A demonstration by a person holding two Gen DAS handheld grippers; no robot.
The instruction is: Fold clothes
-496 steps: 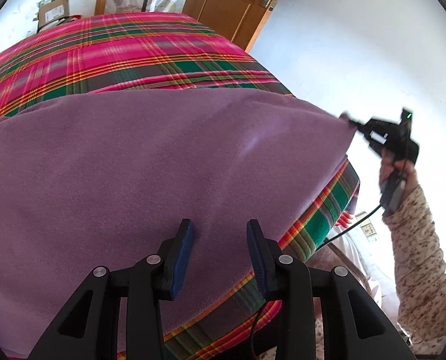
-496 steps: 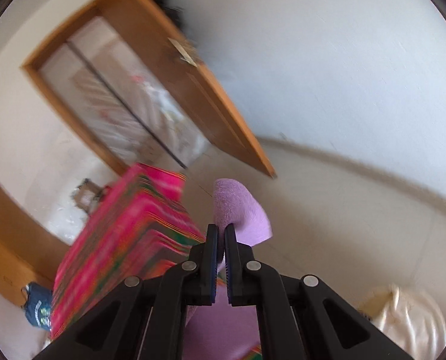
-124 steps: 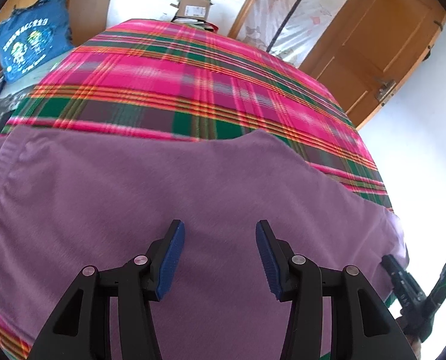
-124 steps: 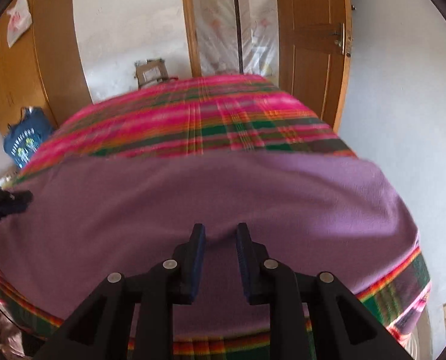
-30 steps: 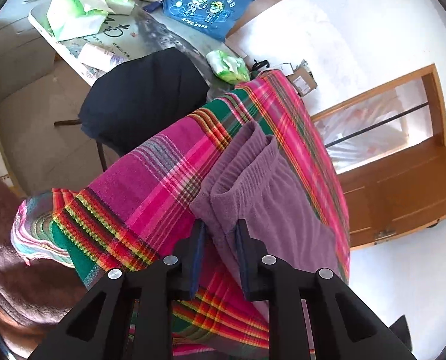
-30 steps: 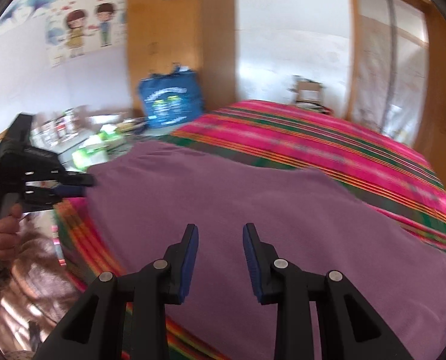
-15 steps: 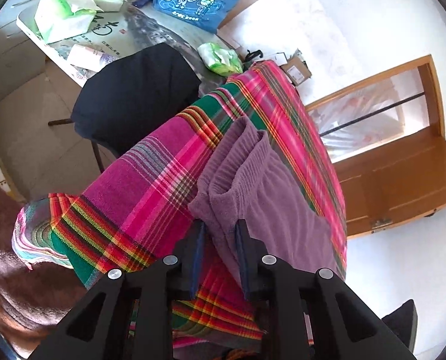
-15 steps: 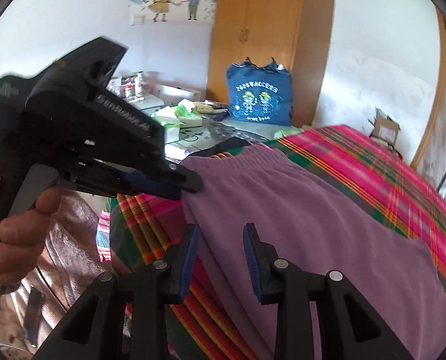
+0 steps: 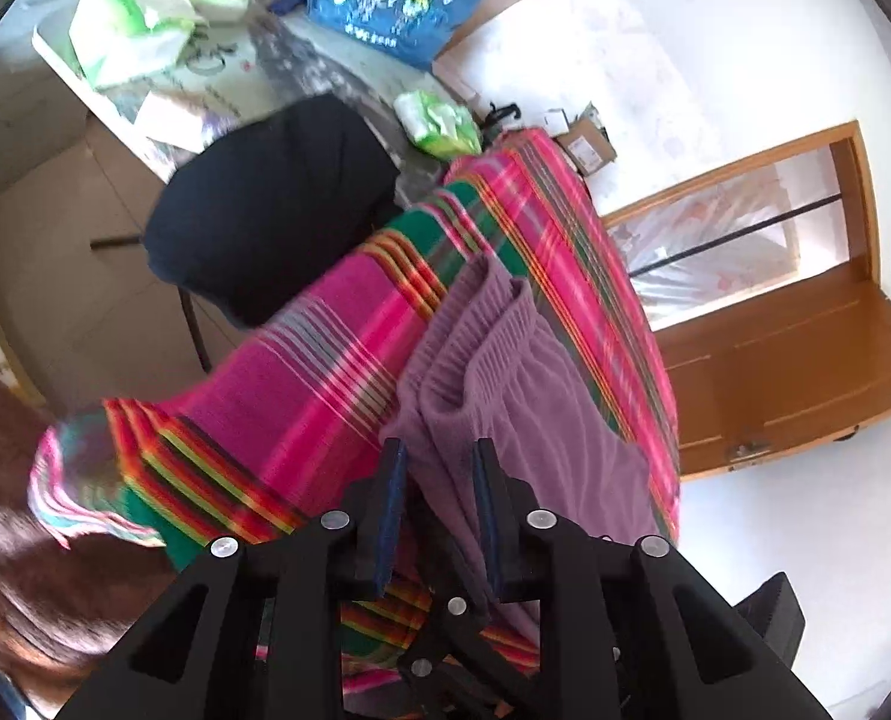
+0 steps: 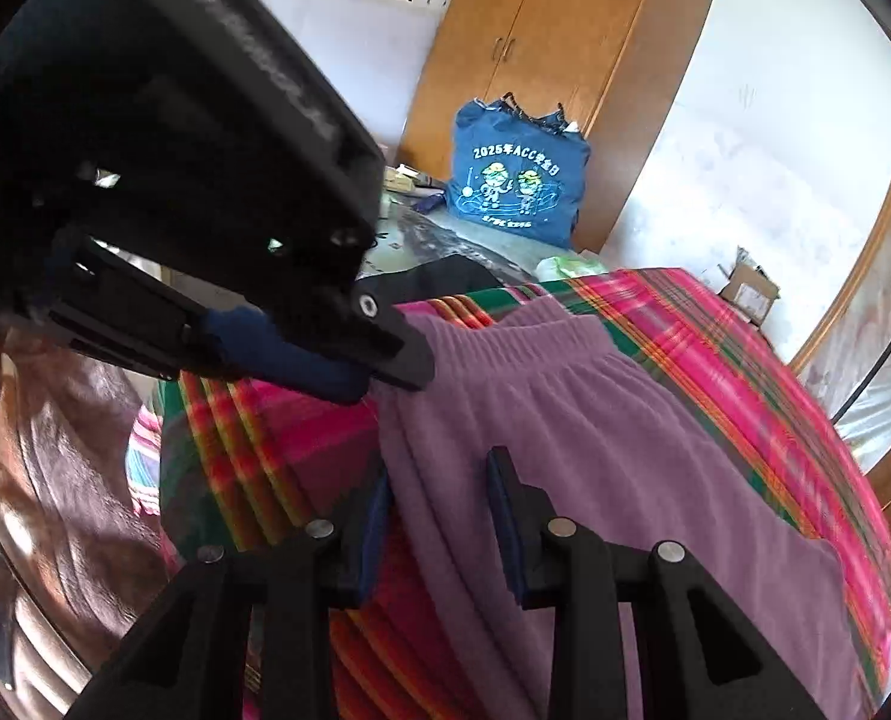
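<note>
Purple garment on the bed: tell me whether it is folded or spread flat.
Folded. The purple garment shows two ribbed waistband layers stacked at its near end, lying as a narrow strip on the plaid bedspread.

Two grippers were counted: the left gripper (image 9: 436, 468) and the right gripper (image 10: 439, 498), each with two fingers. One purple garment (image 9: 523, 420) was seen, laid doubled so that two ribbed waistband edges were shown side by side. One plaid bedcover (image 9: 325, 372) was counted beneath it. One blue bag (image 10: 517, 180) was noted, printed with two cartoon figures. One black chair back (image 9: 265, 204) was seen, and one wooden wardrobe (image 10: 541, 42) with two doors. One cardboard box (image 10: 751, 288) was counted on the floor. At least three green-and-white packets (image 9: 439, 120) were made out on one side table (image 9: 265, 60).
</note>
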